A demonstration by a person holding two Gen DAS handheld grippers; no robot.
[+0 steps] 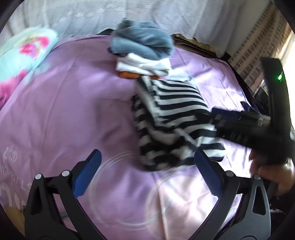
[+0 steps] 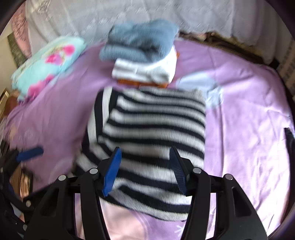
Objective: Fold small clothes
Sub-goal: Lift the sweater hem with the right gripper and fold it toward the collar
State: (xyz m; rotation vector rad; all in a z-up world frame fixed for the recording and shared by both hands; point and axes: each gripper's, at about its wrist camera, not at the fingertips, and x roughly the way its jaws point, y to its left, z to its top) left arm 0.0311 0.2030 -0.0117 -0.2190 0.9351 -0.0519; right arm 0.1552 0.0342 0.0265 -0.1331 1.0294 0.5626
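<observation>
A black-and-white striped garment lies folded on the purple sheet. My left gripper hovers wide open just left of and in front of it, nothing between its blue pads. My right gripper is open above the garment's near part, its fingers apart and gripping nothing. In the left wrist view the right gripper reaches in from the right over the garment's edge, held by a hand. Both views are motion-blurred.
Behind the striped garment sits a stack of folded clothes: blue on top, white and orange beneath. A floral pillow lies at the far left. A white curtain hangs behind the bed.
</observation>
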